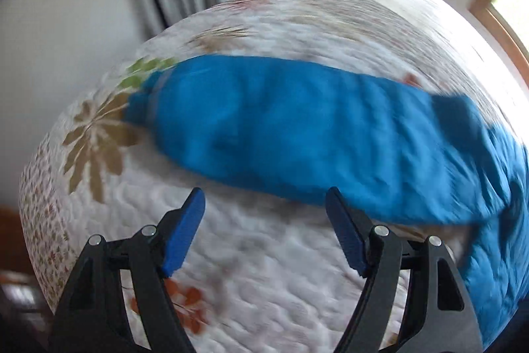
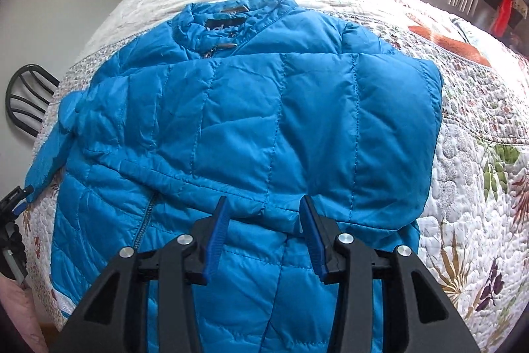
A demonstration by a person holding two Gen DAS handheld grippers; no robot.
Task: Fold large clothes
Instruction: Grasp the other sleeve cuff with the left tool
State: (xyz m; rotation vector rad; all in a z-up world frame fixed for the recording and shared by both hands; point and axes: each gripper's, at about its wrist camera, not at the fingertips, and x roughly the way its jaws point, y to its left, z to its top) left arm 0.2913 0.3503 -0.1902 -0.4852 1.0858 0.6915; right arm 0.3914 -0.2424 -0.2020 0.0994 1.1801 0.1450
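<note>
Our right gripper [image 2: 263,205] hangs over the blue puffer jacket [image 2: 238,128] on the quilted bed [image 2: 469,134], jaws half spread, pinching nothing; one sleeve [image 2: 330,108] is folded across; our left gripper [image 1: 264,199], jaws wide and empty, hovers beside the other sleeve [image 1: 281,128], we judge it unfolded.

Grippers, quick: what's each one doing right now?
Left gripper: open, empty, above the quilt.
Right gripper: open, nothing held, over the blue jacket.

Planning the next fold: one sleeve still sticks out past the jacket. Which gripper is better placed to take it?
Probably the left gripper: open over the quilt beside the outstretched sleeve. The right gripper hovers open over the jacket body.
</note>
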